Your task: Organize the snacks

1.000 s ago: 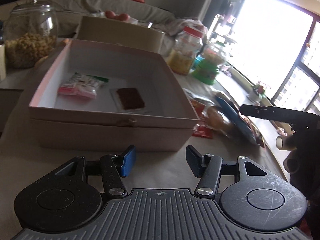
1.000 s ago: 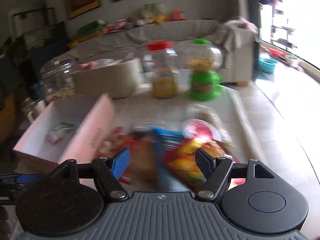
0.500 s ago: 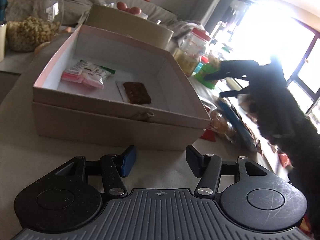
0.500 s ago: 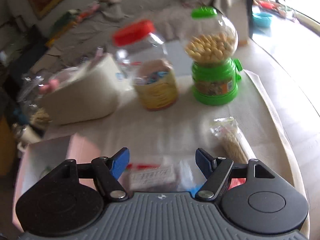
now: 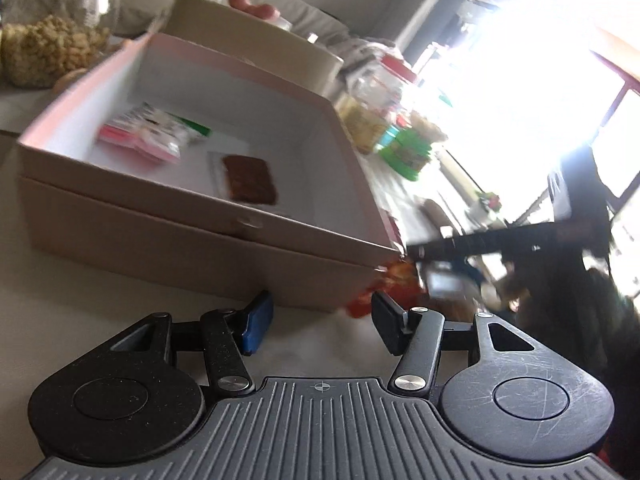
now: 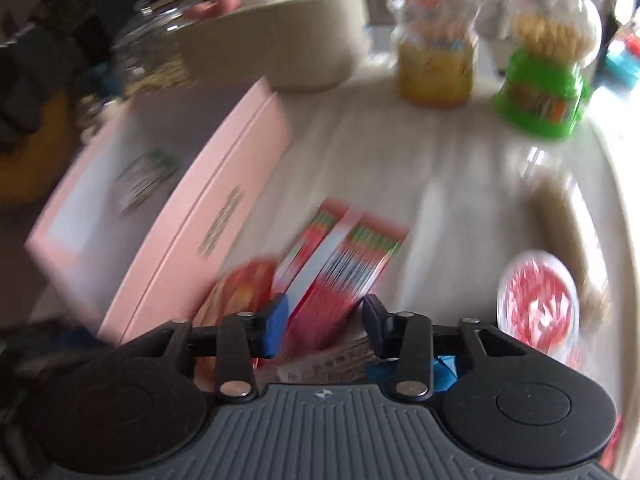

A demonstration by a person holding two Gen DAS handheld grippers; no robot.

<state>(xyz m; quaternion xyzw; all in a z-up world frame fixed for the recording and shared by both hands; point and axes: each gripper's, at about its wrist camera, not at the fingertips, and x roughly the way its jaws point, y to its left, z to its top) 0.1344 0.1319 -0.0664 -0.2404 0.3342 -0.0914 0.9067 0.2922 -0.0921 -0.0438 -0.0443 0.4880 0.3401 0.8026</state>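
A pink open box stands on the table with a brown bar and a pink-and-green packet inside. My left gripper hovers open and empty just in front of the box's near wall. My right gripper is down by the box's right side, and its jaws are closing on a red snack packet that fills the gap between the pads. In the left wrist view the right gripper shows as a dark bar at the box's near right corner.
A round red snack, a red-and-white lidded cup and a clear bag of sticks lie near the packet. A red-lidded jar, a green dispenser, a beige tub and a glass jar stand behind.
My right gripper swung down from facing the jars to the snack pile beside the box, and its jaws narrowed around the red packet. The left gripper rolled a little and stayed open.
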